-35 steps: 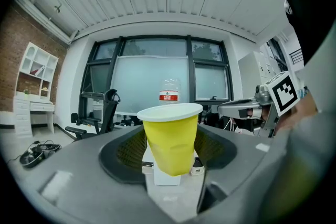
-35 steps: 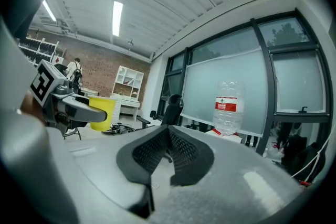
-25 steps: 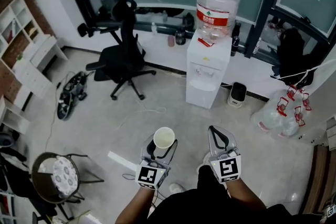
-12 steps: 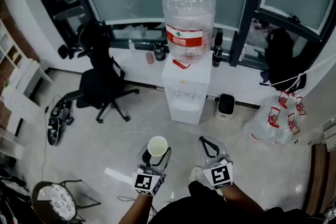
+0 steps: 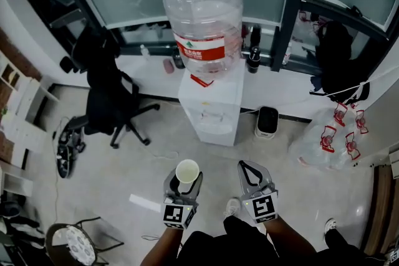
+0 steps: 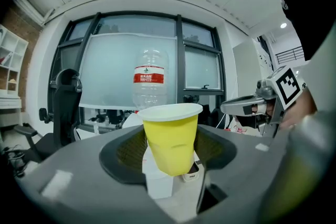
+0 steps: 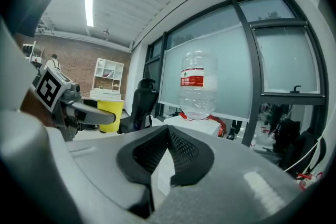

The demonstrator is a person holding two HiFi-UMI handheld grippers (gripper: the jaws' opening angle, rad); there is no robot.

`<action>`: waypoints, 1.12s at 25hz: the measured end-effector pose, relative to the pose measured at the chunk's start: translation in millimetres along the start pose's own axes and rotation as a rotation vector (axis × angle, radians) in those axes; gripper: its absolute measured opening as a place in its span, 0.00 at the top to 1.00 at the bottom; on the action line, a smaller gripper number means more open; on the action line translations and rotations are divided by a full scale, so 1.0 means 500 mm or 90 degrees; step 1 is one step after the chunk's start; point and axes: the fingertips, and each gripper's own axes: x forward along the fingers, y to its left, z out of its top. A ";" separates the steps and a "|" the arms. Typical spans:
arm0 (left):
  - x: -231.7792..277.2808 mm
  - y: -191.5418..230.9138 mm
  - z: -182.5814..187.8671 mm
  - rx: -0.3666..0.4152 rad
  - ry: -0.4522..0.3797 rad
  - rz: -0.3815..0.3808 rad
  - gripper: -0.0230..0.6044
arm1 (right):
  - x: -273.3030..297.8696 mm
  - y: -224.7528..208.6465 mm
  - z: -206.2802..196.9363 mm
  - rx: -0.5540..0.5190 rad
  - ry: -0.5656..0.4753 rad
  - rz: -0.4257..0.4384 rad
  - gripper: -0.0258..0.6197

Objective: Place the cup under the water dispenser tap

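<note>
Yellow cup (image 6: 170, 134) stood upright, pinched between the left gripper's (image 5: 182, 184) jaws. The water dispenser (image 5: 211, 106) was well apart at its twelve o'clock. At three o'clock, the right gripper (image 5: 249, 170) was pressed together, empty.

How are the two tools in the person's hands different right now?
The left tool grips a yellow cup between its jaws; the right tool holds nothing. The left tool's jaws stand apart around the cup, while the right tool's jaws are closed together to a point. Both are held side by side and point toward the water dispenser.
</note>
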 end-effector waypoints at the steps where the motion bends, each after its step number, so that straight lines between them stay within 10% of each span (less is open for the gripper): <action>1: 0.013 0.000 -0.007 0.000 0.004 0.001 0.52 | 0.007 -0.007 -0.006 0.000 0.001 0.001 0.96; 28: 0.431 0.224 -0.480 -0.004 0.083 -0.044 0.51 | 0.379 -0.039 -0.340 0.060 0.008 -0.110 0.96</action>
